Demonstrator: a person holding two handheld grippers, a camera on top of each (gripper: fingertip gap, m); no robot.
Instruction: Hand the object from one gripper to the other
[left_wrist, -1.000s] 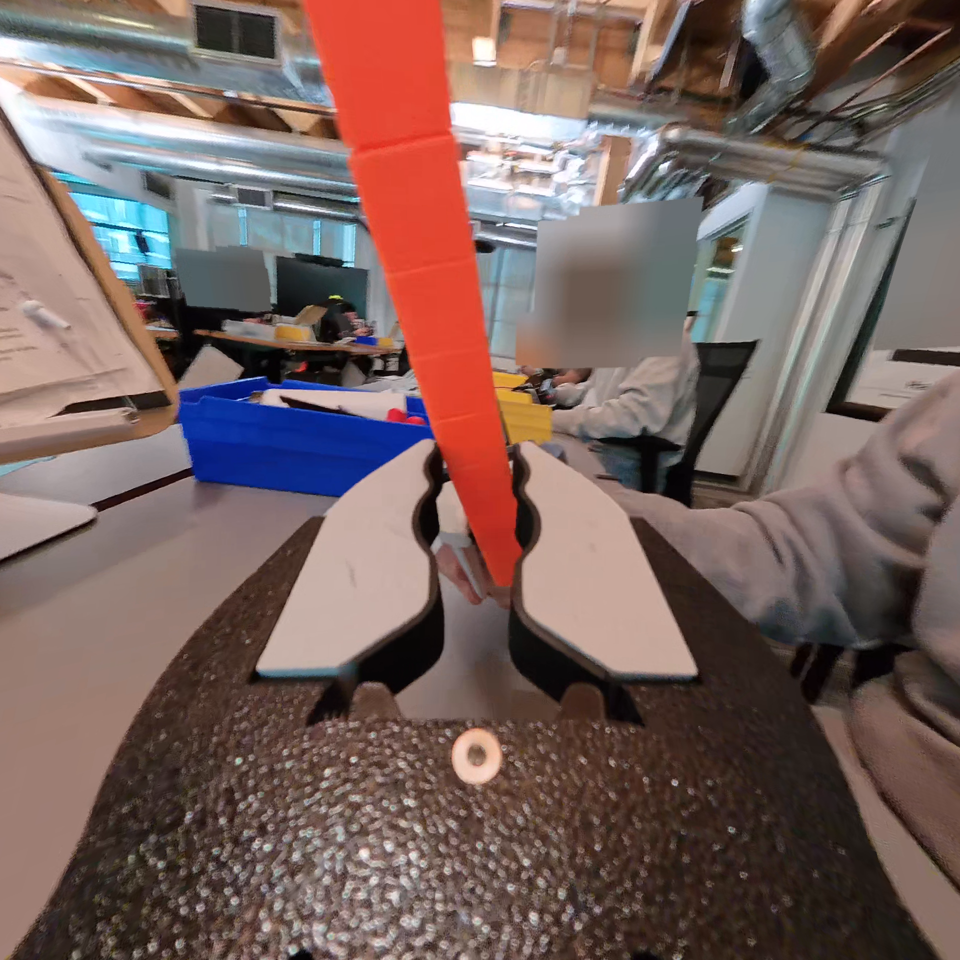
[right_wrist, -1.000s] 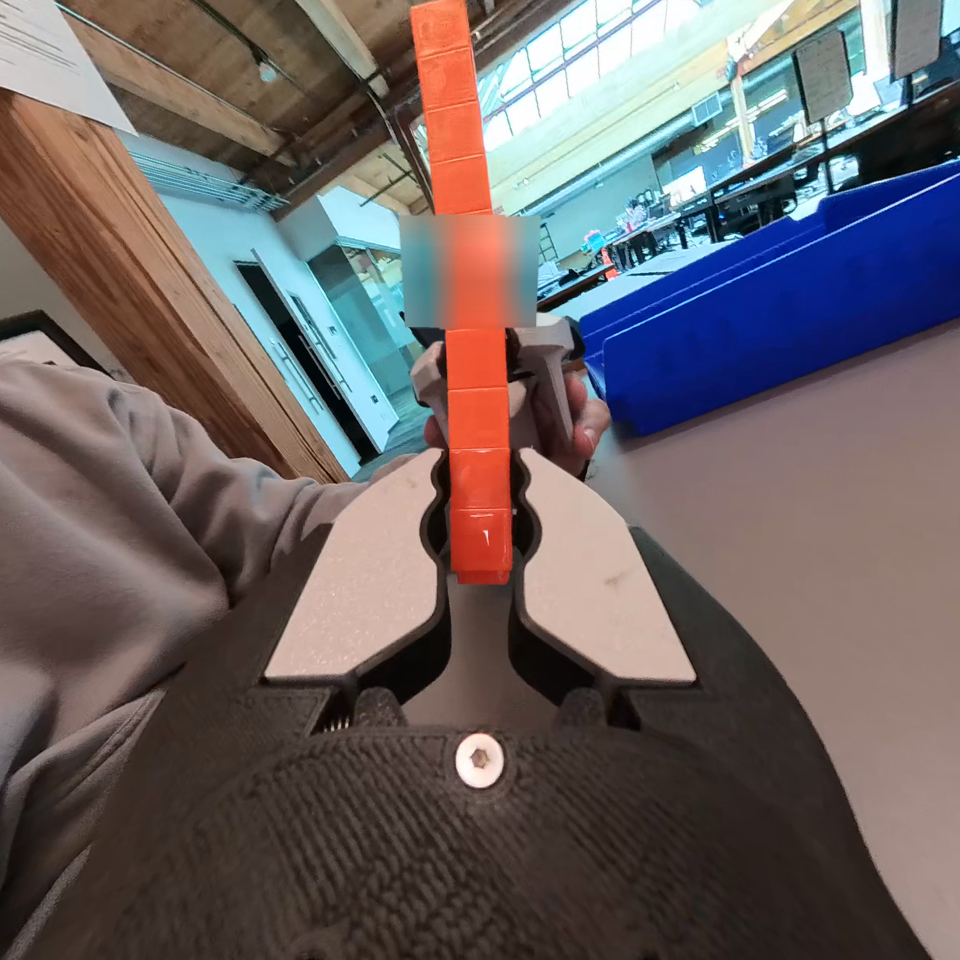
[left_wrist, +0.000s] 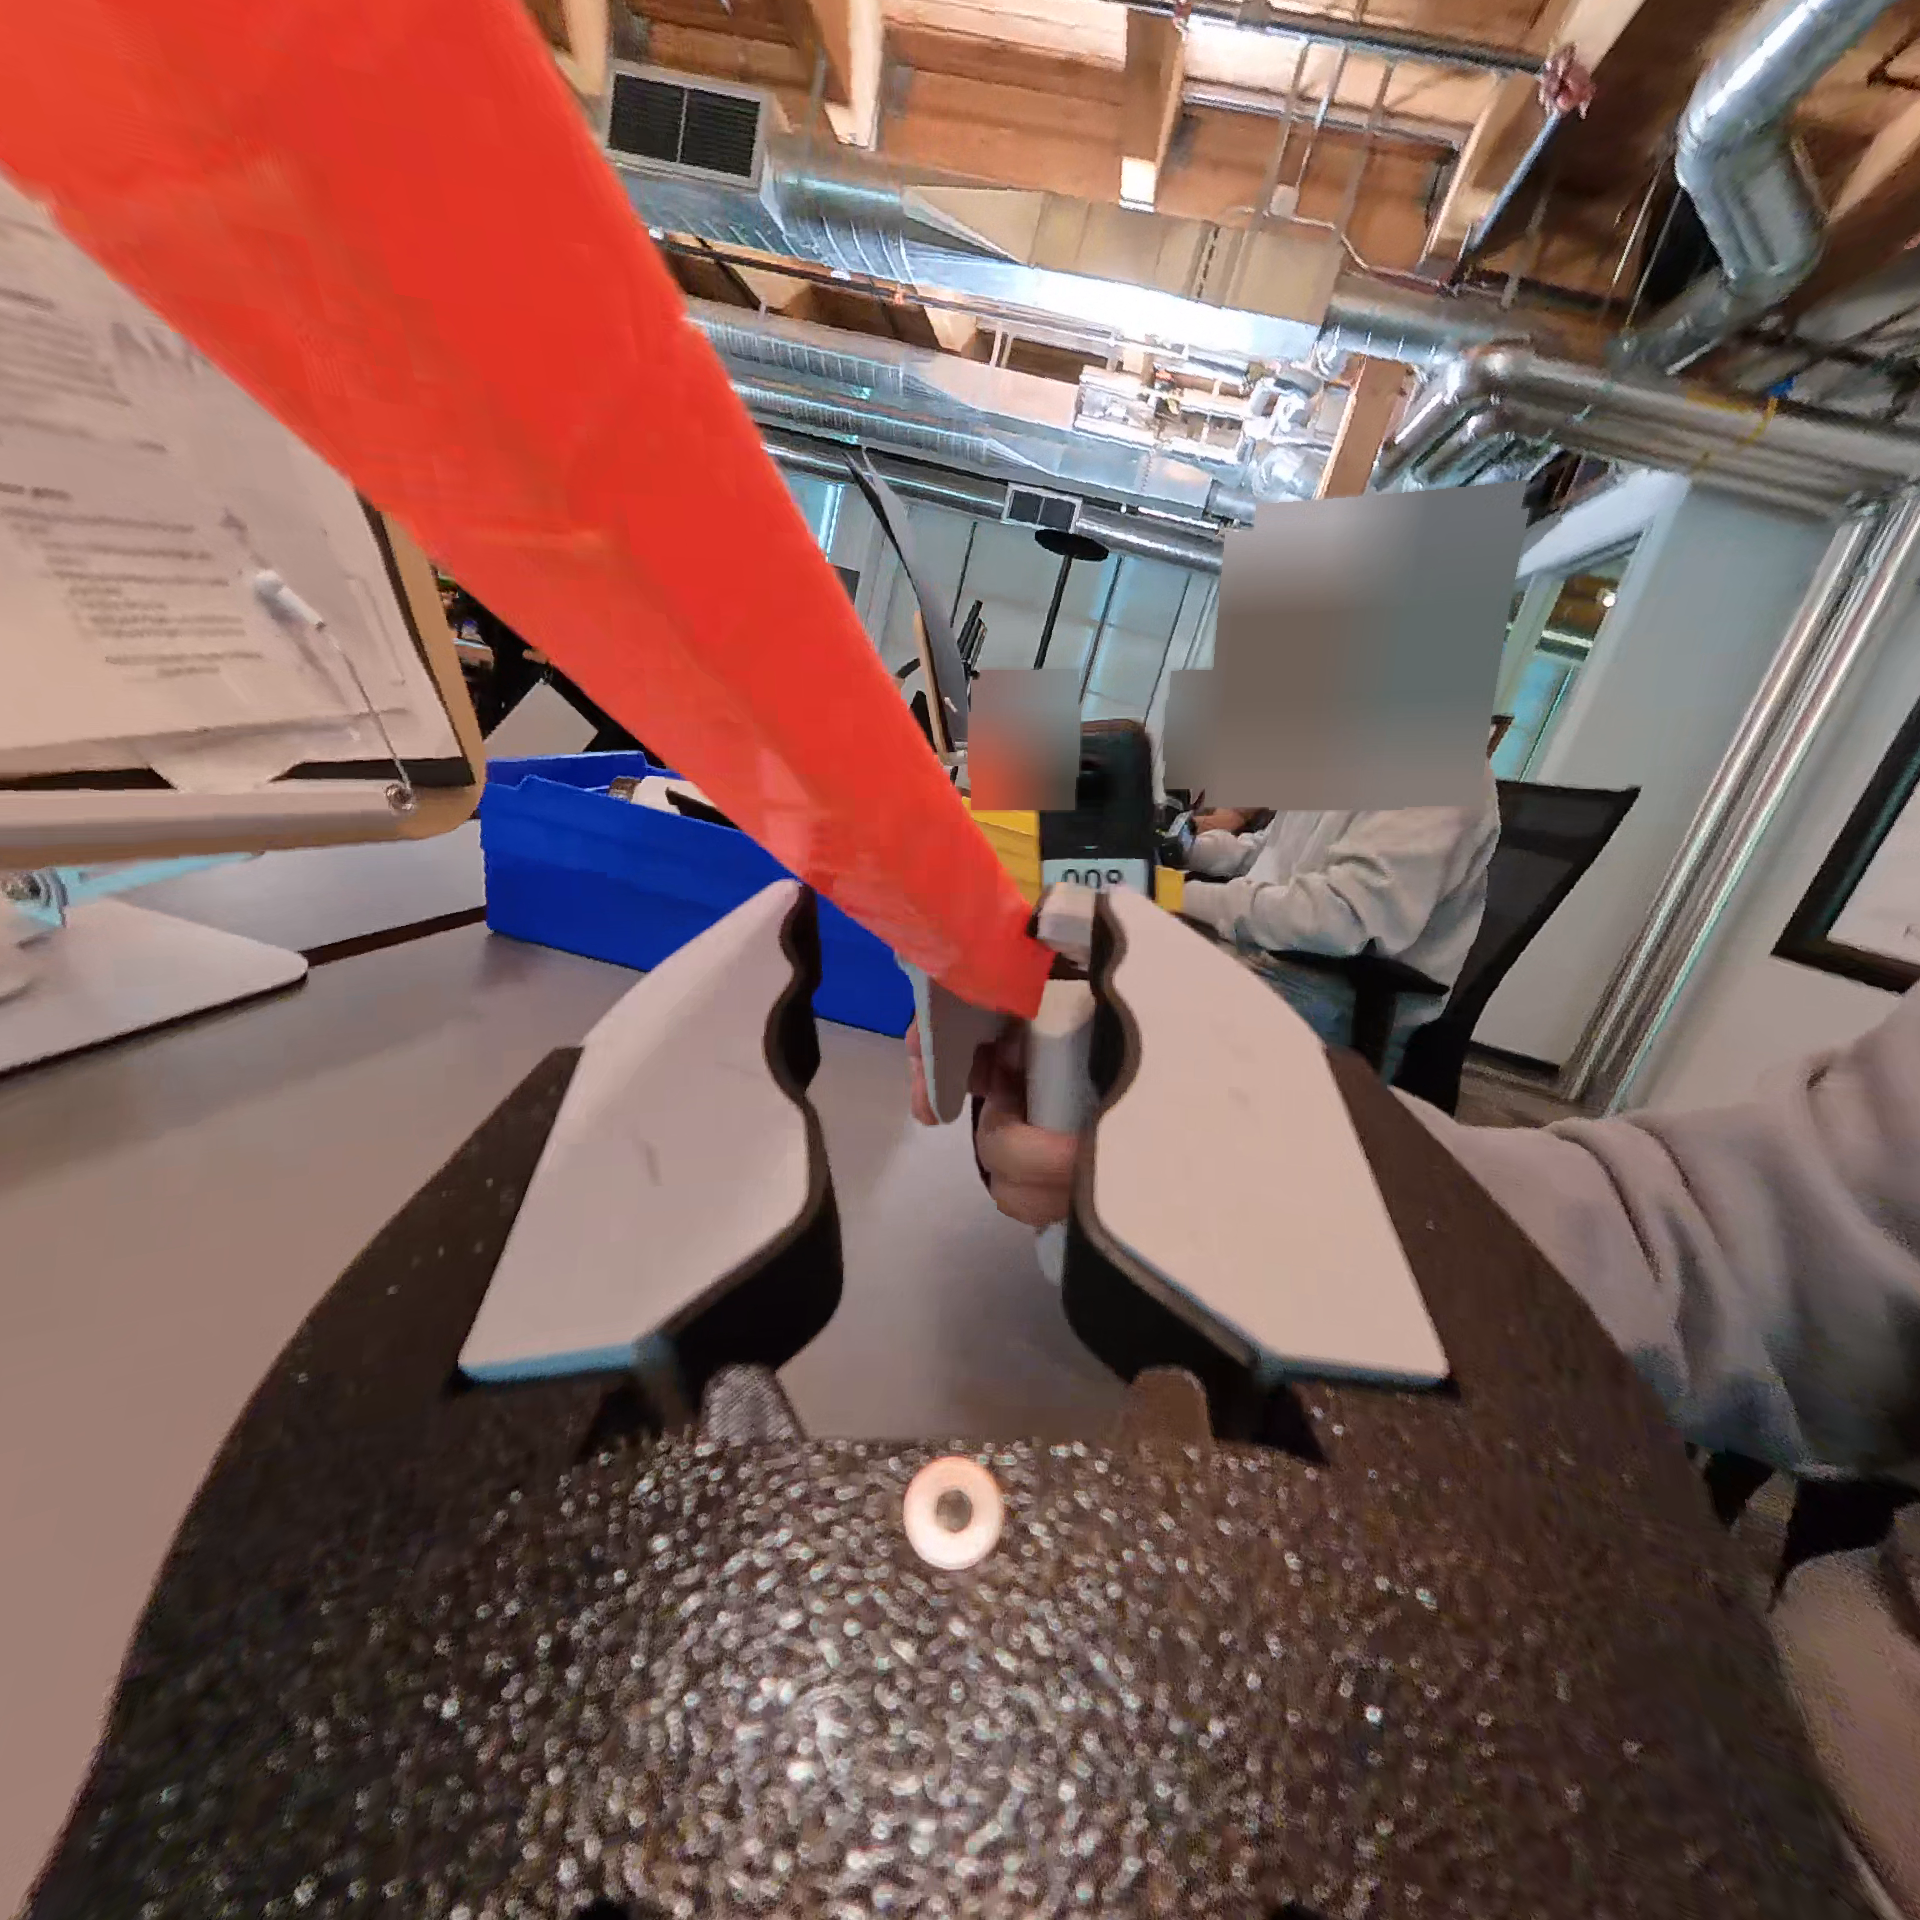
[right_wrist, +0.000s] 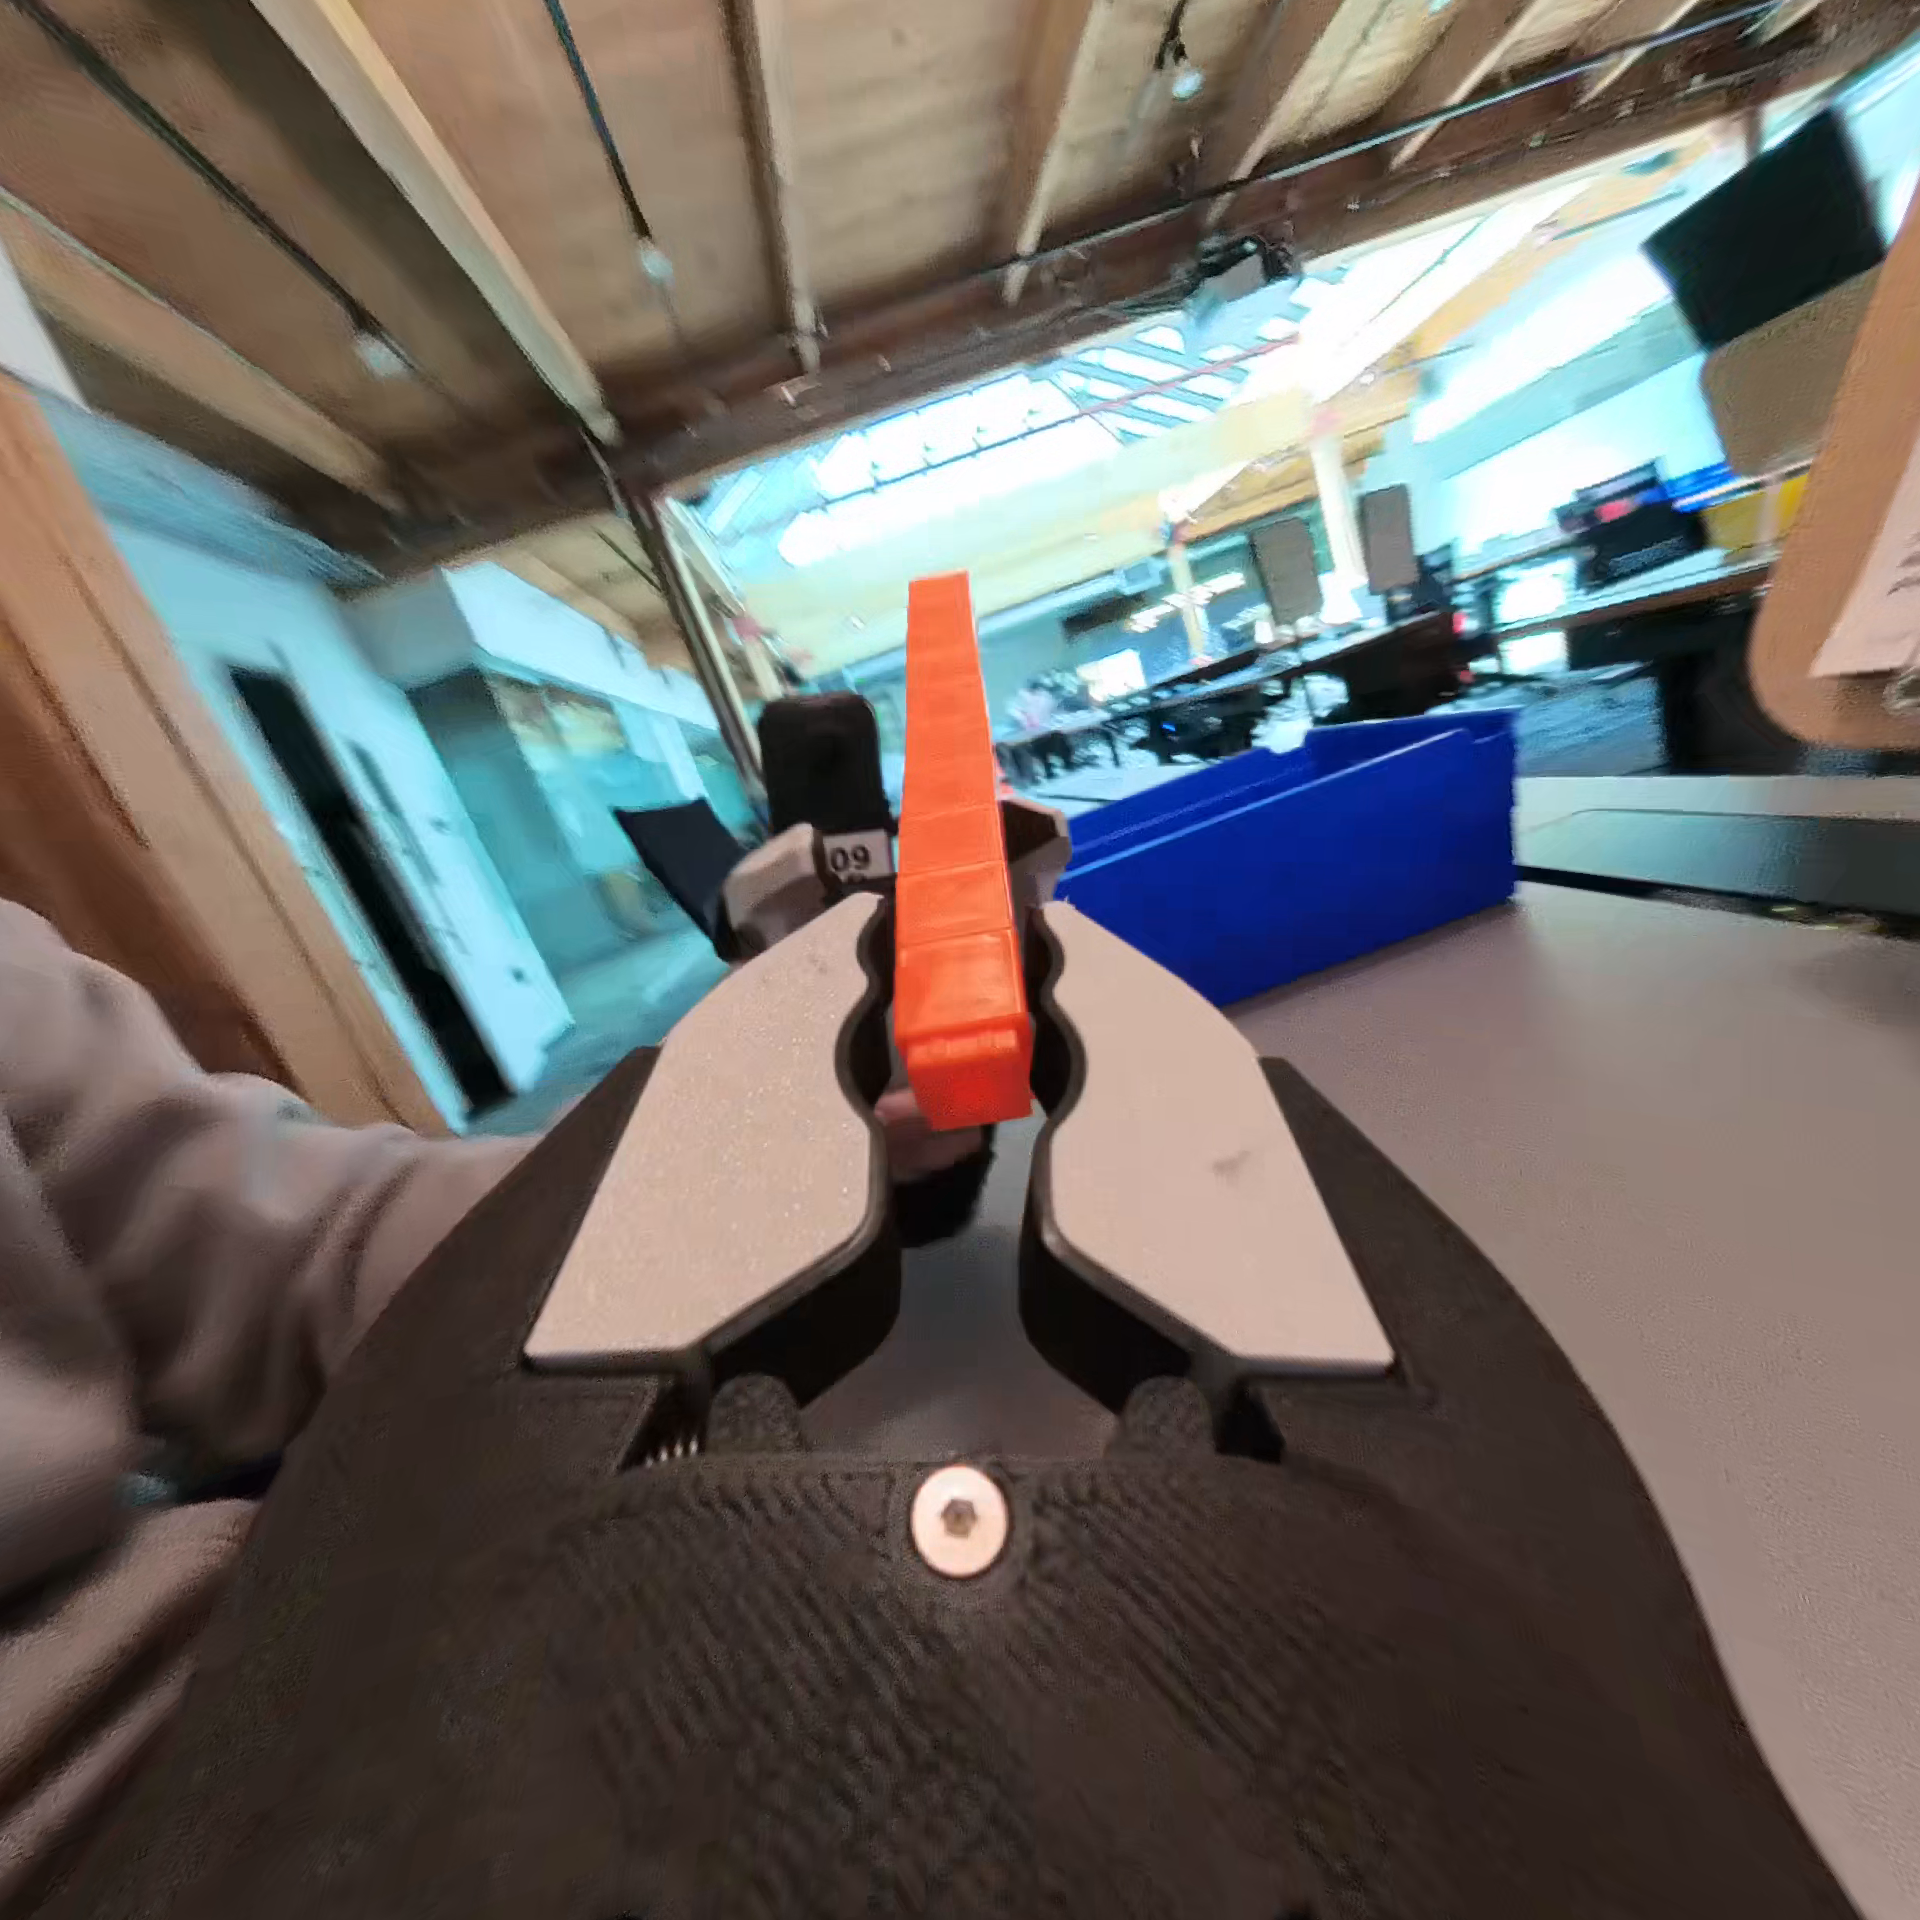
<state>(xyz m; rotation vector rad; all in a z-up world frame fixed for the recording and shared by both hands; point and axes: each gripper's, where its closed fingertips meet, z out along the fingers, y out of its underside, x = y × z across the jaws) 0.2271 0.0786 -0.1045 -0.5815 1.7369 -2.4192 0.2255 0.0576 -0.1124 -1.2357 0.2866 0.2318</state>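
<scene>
Your right tongs (right_wrist: 961, 997) clench the orange block bar (right_wrist: 951, 831); your left tongs (left_wrist: 951, 987) stand released at 12 o'clock. Handover looks complete; only withdrawal left.

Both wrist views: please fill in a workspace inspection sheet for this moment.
Surface: grey table.
Job's things: orange block stick, gripped near its lower end, pointing upward.
Clutter: blue bin; document stand with paper.
Grippers: right gripper shut on the stick; left gripper open and holding nothing.
Cables: nothing seen.
Surroundings: open office, ceiling ducts, seated person.
</scene>
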